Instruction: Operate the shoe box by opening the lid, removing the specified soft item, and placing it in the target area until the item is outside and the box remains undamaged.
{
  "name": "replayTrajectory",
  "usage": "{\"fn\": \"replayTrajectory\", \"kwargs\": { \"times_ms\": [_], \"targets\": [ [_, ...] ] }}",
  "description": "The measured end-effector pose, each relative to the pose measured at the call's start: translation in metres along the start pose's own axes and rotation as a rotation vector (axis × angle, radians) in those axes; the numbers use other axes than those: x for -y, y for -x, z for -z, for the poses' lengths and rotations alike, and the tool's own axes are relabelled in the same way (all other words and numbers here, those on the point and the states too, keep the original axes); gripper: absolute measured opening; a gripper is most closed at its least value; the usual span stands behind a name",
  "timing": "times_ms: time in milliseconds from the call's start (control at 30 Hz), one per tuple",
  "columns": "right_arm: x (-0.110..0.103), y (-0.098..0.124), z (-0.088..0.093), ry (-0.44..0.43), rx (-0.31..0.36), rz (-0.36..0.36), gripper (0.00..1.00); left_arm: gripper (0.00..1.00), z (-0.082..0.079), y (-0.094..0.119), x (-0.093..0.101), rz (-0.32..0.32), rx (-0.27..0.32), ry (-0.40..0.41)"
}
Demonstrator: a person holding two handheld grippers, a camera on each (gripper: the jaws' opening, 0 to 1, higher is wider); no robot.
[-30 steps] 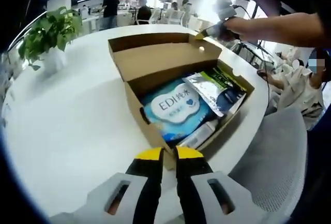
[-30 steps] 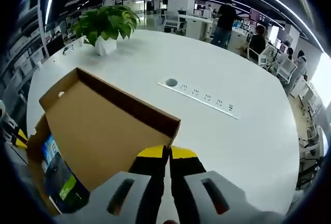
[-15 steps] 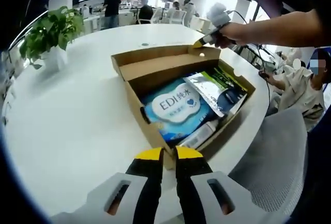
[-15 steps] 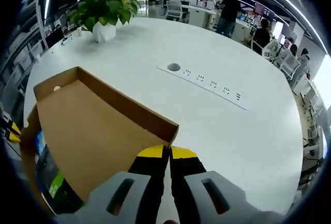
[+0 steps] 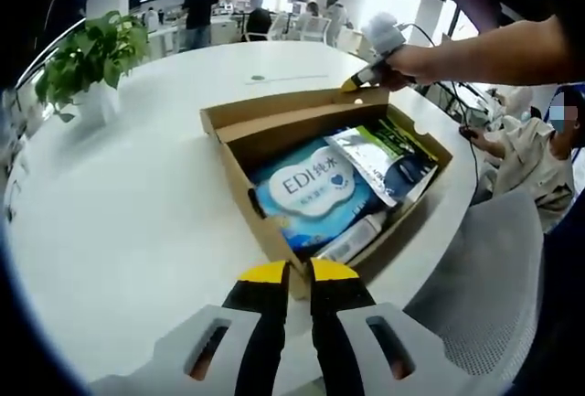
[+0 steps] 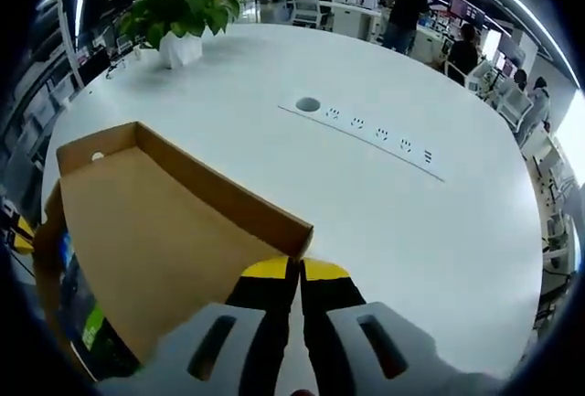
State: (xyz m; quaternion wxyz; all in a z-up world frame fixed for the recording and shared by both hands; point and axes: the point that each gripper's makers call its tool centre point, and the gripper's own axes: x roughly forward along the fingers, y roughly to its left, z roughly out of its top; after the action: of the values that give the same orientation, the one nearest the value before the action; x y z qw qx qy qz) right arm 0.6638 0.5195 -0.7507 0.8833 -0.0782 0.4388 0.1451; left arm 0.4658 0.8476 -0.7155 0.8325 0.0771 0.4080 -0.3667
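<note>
I see the brown cardboard shoe box (image 5: 320, 176) sitting open on the round white table (image 5: 119, 222). Its brown cardboard lid (image 6: 155, 240) is folded back on the far side of the box, away from my left gripper (image 5: 300, 272).

My right gripper (image 6: 294, 270) has its yellow-tipped fingers (image 6: 267, 270) pressed together on the corner of the lid, pinching it. In the left gripper view I see this gripper at the far corner of the box.

My left gripper hangs just in front of the near corner of the box. Its fingers (image 5: 265, 273) are a little apart and hold nothing.

Inside the box lies a soft blue and white pack of wipes (image 5: 311, 190). A dark pouch with a green stripe (image 5: 388, 158) rests beside it.

A green plant in a white pot (image 5: 87, 62) stands well apart from the box. A white strip of plug sockets (image 6: 370, 135) lies in the table beyond the lid.
</note>
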Motion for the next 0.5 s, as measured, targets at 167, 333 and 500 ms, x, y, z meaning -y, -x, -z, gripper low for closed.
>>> {"fn": "replayTrajectory", "kwargs": {
  "times_ms": [167, 333, 500],
  "targets": [
    [0.0, 0.004, -0.006, -0.018, 0.035, -0.009, 0.08, 0.06, 0.0, 0.0, -0.001, -0.003, 0.001, 0.027],
    [0.006, 0.022, -0.021, -0.054, 0.117, 0.009, 0.19, 0.1, -0.003, 0.004, -0.006, -0.016, 0.015, 0.043],
    [0.011, 0.04, -0.032, -0.08, 0.211, 0.037, 0.32, 0.15, -0.012, 0.012, -0.004, -0.013, 0.037, 0.049]
  ]
}}
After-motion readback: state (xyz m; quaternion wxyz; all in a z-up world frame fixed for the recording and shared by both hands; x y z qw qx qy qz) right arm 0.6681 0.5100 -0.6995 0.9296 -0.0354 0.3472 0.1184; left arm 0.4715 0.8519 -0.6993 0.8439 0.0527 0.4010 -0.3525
